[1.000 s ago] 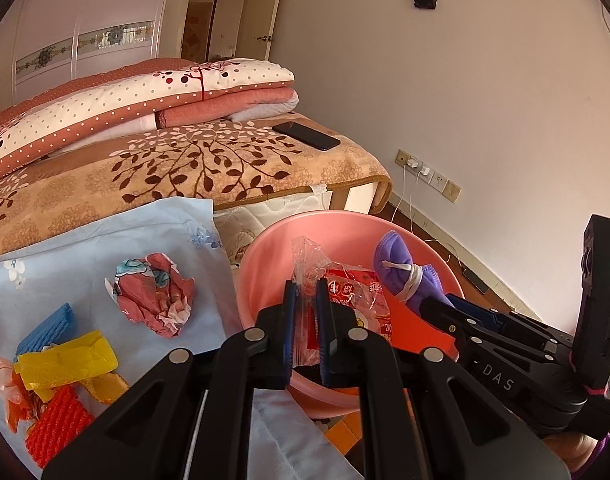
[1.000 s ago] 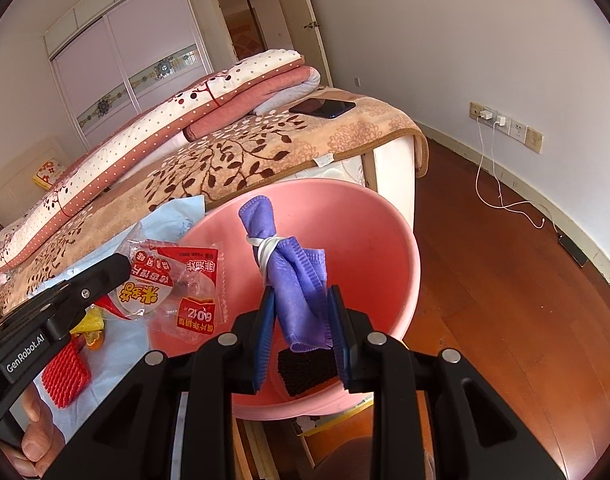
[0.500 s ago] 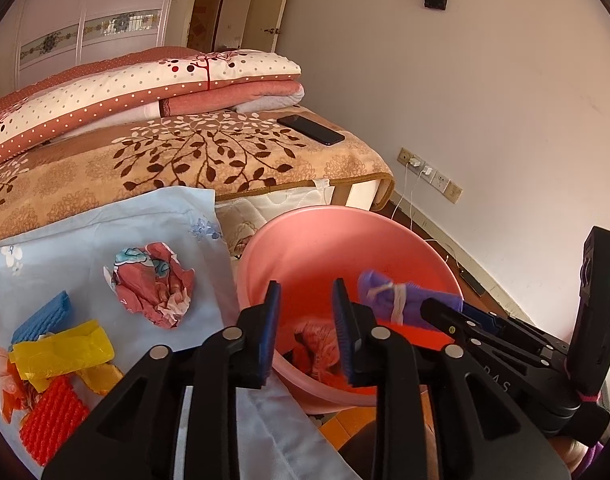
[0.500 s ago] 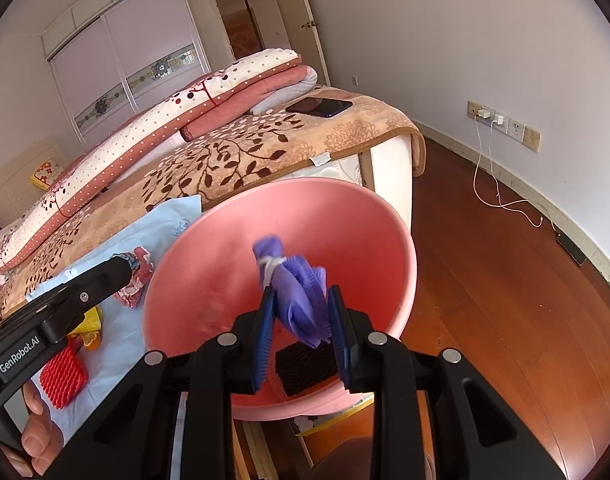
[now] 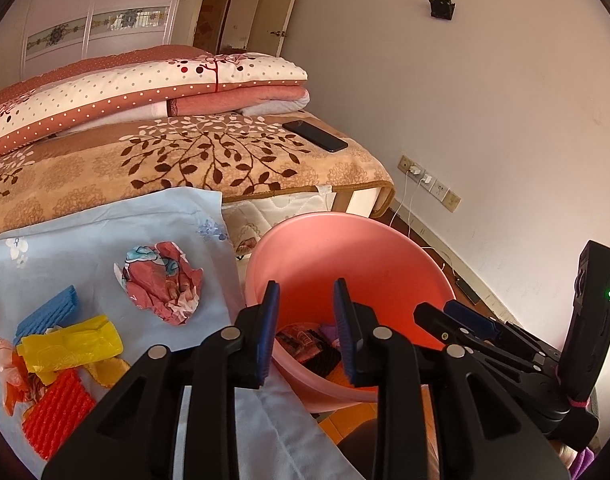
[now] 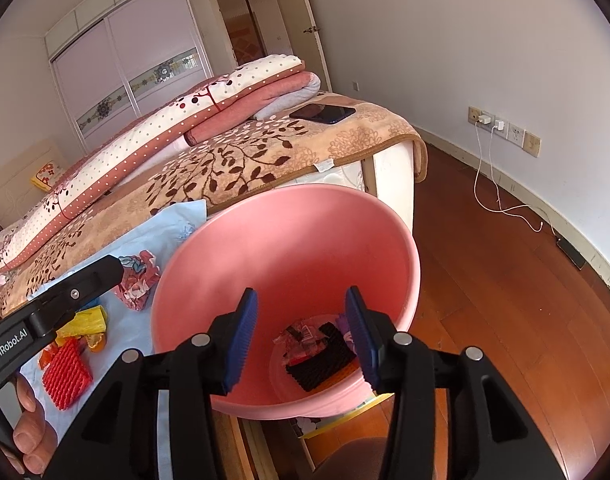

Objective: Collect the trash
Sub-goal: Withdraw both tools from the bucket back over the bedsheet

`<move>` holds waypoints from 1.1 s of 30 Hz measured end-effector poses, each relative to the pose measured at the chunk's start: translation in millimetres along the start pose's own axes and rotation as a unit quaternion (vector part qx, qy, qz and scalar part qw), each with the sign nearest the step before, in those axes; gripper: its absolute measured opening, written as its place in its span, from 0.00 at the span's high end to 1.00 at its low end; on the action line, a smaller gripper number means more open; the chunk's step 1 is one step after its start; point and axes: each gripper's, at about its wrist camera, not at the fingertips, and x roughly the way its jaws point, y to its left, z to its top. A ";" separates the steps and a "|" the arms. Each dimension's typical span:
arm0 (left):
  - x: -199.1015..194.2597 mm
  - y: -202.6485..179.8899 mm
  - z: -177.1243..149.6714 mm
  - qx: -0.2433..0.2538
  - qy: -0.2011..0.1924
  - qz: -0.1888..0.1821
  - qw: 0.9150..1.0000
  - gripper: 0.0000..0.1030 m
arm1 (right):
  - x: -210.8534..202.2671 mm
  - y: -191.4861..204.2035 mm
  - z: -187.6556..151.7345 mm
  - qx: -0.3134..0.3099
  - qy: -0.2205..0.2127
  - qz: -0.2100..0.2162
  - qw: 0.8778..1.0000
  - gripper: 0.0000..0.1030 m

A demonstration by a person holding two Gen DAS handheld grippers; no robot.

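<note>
We hold both grippers over the round pink plastic basin [image 6: 385,236], which stands on the floor just beside the bed edge. The left gripper [image 5: 307,330] stands open with nothing between its blue pads. The right gripper [image 6: 303,338] is opening its jaws, and nothing sits between them.

Collected so far, lying at the bottom of the basin: a red printed snack wrapper [image 6: 303,344], a black ribbed foam net [image 6: 325,360] and a purple cloth piece [image 6: 345,328], partly hidden behind the right finger.

Left to collect, on the pale blue floral sheet [image 5: 85,240]: a crumpled pink patterned paper ball [image 5: 163,282], a yellow plastic bag [image 5: 71,344], a blue ribbed foam piece [image 5: 49,312], a red foam net sleeve [image 5: 57,410] and orange scraps [image 5: 9,376] near it.

We judge the task roughly at its midpoint; the next pick should be from the sheet
</note>
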 end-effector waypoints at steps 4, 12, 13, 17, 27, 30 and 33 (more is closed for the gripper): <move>-7.2 3.3 0.7 -0.005 -0.006 -0.002 1.000 0.73 | -4.0 4.8 -0.1 -0.002 -0.002 0.003 1.000 0.56; -24.0 14.4 2.7 -0.017 -0.019 0.001 1.000 0.73 | -13.4 21.4 -1.5 -0.014 -0.005 0.017 1.000 0.55; -26.3 16.2 2.6 -0.017 -0.020 0.002 1.000 0.73 | -13.9 23.5 -1.5 -0.015 -0.005 0.019 1.000 0.55; -35.1 23.0 1.6 -0.021 -0.023 0.007 0.999 0.73 | -16.1 33.7 -3.6 -0.021 -0.003 0.028 0.999 0.55; -56.9 42.9 -1.9 -0.033 -0.034 0.020 0.999 0.73 | -21.6 61.4 -10.4 -0.044 0.002 0.051 0.998 0.55; -63.0 49.7 -2.9 -0.037 -0.037 0.024 0.998 0.73 | -22.9 67.8 -12.8 -0.050 0.003 0.055 0.997 0.55; -69.0 56.3 -5.0 -0.041 -0.039 0.029 0.998 0.73 | -24.0 73.0 -14.7 -0.055 0.005 0.058 0.997 0.55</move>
